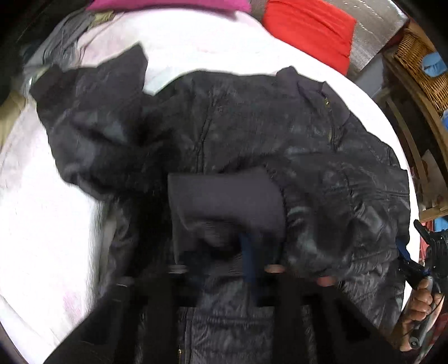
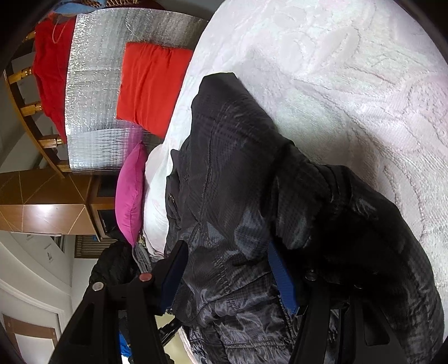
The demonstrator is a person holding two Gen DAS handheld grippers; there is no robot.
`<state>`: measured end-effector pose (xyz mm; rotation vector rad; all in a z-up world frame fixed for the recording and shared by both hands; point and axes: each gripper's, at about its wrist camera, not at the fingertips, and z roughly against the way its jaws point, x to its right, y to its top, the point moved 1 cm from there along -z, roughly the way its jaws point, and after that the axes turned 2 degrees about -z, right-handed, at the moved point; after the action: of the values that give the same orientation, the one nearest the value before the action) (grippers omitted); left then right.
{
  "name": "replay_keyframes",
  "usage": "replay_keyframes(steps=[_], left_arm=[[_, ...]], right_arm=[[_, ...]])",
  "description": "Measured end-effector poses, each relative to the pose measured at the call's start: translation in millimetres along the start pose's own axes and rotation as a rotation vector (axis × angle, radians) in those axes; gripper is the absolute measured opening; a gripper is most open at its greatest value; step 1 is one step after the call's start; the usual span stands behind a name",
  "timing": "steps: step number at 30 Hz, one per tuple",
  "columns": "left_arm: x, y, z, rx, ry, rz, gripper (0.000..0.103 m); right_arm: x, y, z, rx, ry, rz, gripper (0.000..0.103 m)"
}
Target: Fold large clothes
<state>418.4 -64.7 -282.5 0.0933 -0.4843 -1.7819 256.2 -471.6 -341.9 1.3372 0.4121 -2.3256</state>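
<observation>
A large black quilted jacket (image 1: 252, 123) lies on a white bedspread (image 1: 42, 212). In the left wrist view my left gripper (image 1: 249, 252) is shut on the jacket's ribbed knit cuff (image 1: 224, 201), which is draped over the jacket's middle; one blue finger (image 1: 247, 260) shows, the other is hidden by cloth. My right gripper (image 1: 411, 263) shows at the jacket's right edge, held by a hand. In the right wrist view the jacket (image 2: 238, 168) fills the gap of my right gripper (image 2: 226, 268), whose jaws stand wide apart on either side of the fabric.
A red pillow (image 1: 308, 30) and a magenta pillow (image 1: 168, 4) lie at the bed's far end, before a silver foil sheet (image 2: 106, 92). A wicker shelf (image 1: 420, 61) stands right of the bed. Grey clothes (image 1: 64, 44) lie far left.
</observation>
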Motion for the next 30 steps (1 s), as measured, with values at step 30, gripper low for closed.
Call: replay_keyframes(steps=[30], left_arm=[[13.7,44.5,11.7,0.145,0.338,-0.273,0.048]], right_arm=[[-39.4,-4.7,-4.7,0.004,-0.011,0.170,0.038]])
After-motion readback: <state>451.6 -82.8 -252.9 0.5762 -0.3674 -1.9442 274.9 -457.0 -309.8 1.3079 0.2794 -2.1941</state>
